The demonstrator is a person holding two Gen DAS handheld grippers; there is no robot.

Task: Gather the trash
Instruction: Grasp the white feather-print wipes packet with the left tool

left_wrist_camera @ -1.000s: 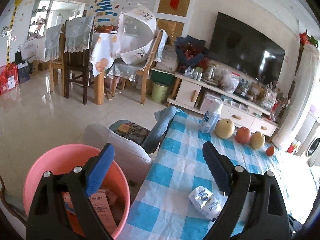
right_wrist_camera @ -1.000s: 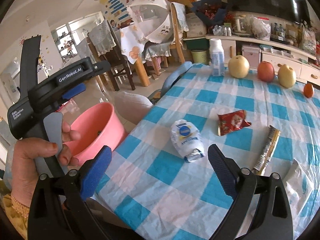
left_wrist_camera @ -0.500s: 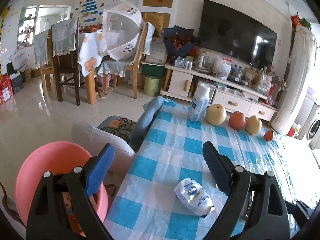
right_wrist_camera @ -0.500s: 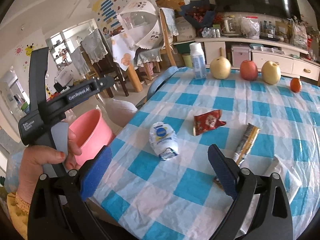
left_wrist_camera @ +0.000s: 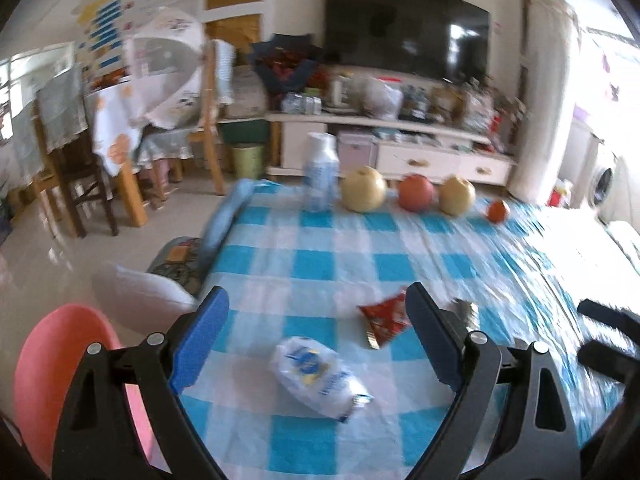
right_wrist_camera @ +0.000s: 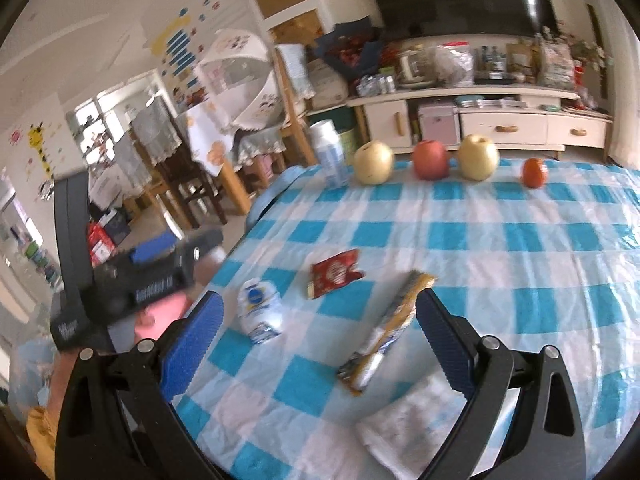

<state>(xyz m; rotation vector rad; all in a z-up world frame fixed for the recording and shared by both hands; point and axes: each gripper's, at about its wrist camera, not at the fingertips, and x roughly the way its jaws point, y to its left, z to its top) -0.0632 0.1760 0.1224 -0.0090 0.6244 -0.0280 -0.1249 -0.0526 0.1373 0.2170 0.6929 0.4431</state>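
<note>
A crumpled white wrapper with a blue logo [left_wrist_camera: 316, 376] [right_wrist_camera: 259, 309] lies on the blue-checked tablecloth [left_wrist_camera: 312, 260] near its left edge. My left gripper [left_wrist_camera: 316, 340] hangs open above it, the wrapper lying between and below the blue pads, untouched. A red snack packet [left_wrist_camera: 384, 318] [right_wrist_camera: 334, 274] lies just beyond. A long gold and silver wrapper [right_wrist_camera: 386, 332] lies between the fingers of my open right gripper [right_wrist_camera: 318, 344], which holds nothing. A white crumpled tissue [right_wrist_camera: 408, 428] sits at the near edge. The pink bucket [left_wrist_camera: 52, 380] stands below the table's left side.
At the table's far edge stand a white bottle [left_wrist_camera: 320, 172], two pears, an apple [left_wrist_camera: 416, 192] and a small orange fruit [left_wrist_camera: 498, 211]. A cushioned chair [left_wrist_camera: 136, 296] sits left of the table. A TV cabinet [left_wrist_camera: 400, 148] and dining chairs lie beyond.
Both grippers have swung right over the table. The bucket has slid to the left edge of the left wrist view, and the white wrapper now lies centred between the left fingers.
</note>
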